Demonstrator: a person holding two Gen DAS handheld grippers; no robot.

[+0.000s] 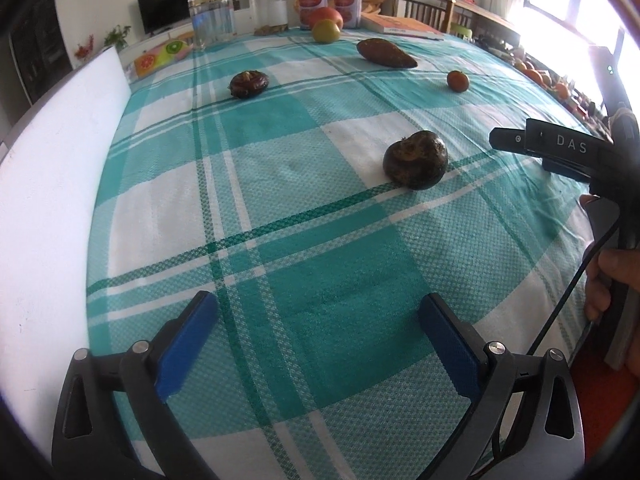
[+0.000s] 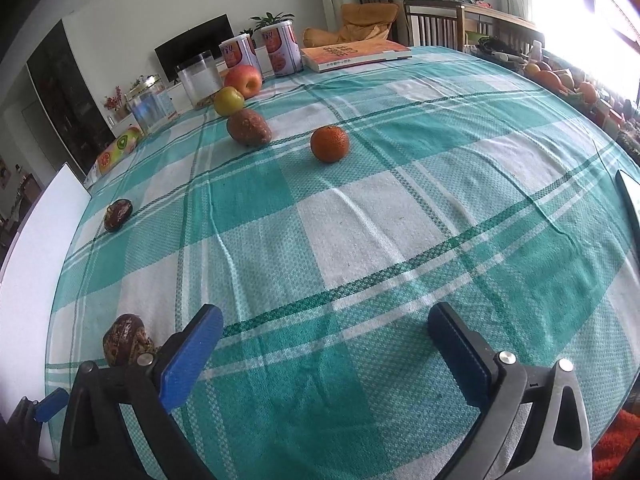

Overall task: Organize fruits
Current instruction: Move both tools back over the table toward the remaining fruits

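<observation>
both the left gripper (image 1: 318, 322) and right gripper (image 2: 326, 334) were spread, empty; the left should straddle the dark fruit (image 1: 415, 159) at one o'clock squarely.

In the right wrist view the near dark fruit (image 2: 126, 338) is partly hidden behind the right gripper's (image 2: 326, 350) left finger, and the left gripper (image 2: 50, 404) shows only as a blue tip at the lower left corner. In the left wrist view the hand (image 1: 618, 280) holding the right gripper is cut by the picture's right edge. The window side is washed out by glare in both views, and the fruit pile (image 2: 560, 78) there is too small to tell apart. The print on the two cans (image 2: 260, 54) is too blurred to read.
</observation>
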